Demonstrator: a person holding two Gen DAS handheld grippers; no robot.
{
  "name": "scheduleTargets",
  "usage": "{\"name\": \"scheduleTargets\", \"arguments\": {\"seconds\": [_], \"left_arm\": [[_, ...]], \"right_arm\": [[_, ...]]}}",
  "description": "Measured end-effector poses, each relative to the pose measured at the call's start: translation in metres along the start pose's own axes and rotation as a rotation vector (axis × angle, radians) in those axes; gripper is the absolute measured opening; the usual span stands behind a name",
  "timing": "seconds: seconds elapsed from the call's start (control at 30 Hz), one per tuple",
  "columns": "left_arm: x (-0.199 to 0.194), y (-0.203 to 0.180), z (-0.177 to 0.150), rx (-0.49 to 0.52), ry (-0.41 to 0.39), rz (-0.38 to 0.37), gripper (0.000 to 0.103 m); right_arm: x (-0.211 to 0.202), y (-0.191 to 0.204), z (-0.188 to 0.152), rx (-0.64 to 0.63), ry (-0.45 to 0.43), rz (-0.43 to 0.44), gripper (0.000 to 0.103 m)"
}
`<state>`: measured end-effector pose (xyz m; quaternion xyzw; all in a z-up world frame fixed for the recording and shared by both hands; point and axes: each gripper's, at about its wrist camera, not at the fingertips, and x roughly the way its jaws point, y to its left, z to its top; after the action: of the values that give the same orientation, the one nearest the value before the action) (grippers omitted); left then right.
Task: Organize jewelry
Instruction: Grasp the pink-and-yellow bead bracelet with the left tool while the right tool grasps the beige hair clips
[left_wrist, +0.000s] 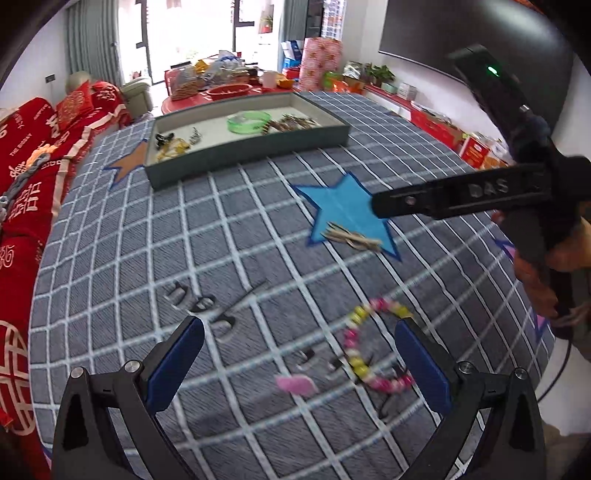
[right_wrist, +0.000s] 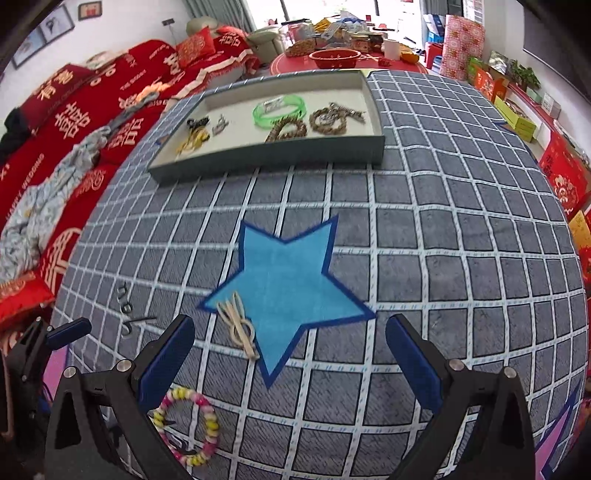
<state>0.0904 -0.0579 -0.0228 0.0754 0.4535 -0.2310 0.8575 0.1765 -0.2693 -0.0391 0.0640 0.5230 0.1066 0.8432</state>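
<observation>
Grey checked cloth (right_wrist: 443, 229) covered the table, and a blue star patch (right_wrist: 288, 280) was in its middle. The left gripper (left_wrist: 299, 365) hovered above the cloth with its blue-padded fingers (left_wrist: 177, 365) spread wide and nothing between them. The right gripper (right_wrist: 290, 358) was also wide open and empty. A pink and yellow beaded bracelet (left_wrist: 369, 350) lay on the cloth just ahead of the left gripper, partly blurred. Beside it was a small pink piece (left_wrist: 295, 384) that I could not identify. Several small metal items (left_wrist: 203, 306) further left were too blurred to name. A beige cord piece (right_wrist: 240, 328) lay across the edge of the star. The grey tray (right_wrist: 273, 155) stood at the far side and held a green bangle (right_wrist: 280, 109), two braided brown bracelets (right_wrist: 310, 123) and a yellow item (right_wrist: 194, 142). The left gripper's frame hid the table's near edge.
</observation>
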Motion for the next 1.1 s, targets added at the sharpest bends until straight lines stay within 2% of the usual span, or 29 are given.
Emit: {"name": "scheduleTargets", "arguments": {"seconds": [0.1, 0.2, 0.27, 0.37, 0.5, 0.57, 0.6, 0.67, 0.77, 0.97, 1.07, 1.1], "left_arm": [[0.002, -0.010, -0.010, 0.003, 0.011, 0.001, 0.103], [0.004, -0.015, -0.014, -0.020, 0.020, -0.010, 0.103], [0.005, -0.020, -0.016, -0.019, 0.021, -0.006, 0.103], [0.008, -0.026, -0.018, -0.010, 0.026, -0.003, 0.103], [0.014, -0.032, -0.017, -0.001, 0.031, 0.013, 0.103], [0.018, -0.034, -0.017, -0.004, 0.036, 0.022, 0.103], [0.019, -0.034, -0.017, -0.005, 0.040, 0.029, 0.103], [0.023, -0.035, -0.016, -0.007, 0.049, 0.036, 0.103], [0.029, -0.038, -0.016, 0.002, 0.062, 0.046, 0.102], [0.027, -0.047, -0.014, 0.047, 0.054, 0.038, 0.087], [0.024, -0.053, -0.014, 0.079, 0.049, 0.019, 0.063], [0.023, -0.055, -0.013, 0.089, 0.047, 0.013, 0.047]], "right_arm": [[0.006, 0.008, -0.006, -0.036, 0.018, -0.003, 0.096], [0.011, 0.016, -0.010, -0.081, 0.036, -0.009, 0.086], [0.015, 0.020, -0.012, -0.107, 0.047, -0.010, 0.074], [0.022, 0.026, -0.014, -0.142, 0.065, -0.009, 0.066], [0.023, 0.036, -0.017, -0.217, 0.056, -0.049, 0.057], [0.024, 0.041, -0.018, -0.258, 0.052, -0.083, 0.046], [0.024, 0.043, -0.019, -0.275, 0.047, -0.092, 0.044], [0.023, 0.043, -0.019, -0.281, 0.047, -0.089, 0.033], [0.023, 0.043, -0.020, -0.285, 0.047, -0.086, 0.027], [0.021, 0.044, -0.021, -0.290, 0.048, -0.080, 0.017], [0.021, 0.044, -0.021, -0.290, 0.047, -0.085, 0.010], [0.021, 0.043, -0.021, -0.284, 0.046, -0.089, 0.010]]}}
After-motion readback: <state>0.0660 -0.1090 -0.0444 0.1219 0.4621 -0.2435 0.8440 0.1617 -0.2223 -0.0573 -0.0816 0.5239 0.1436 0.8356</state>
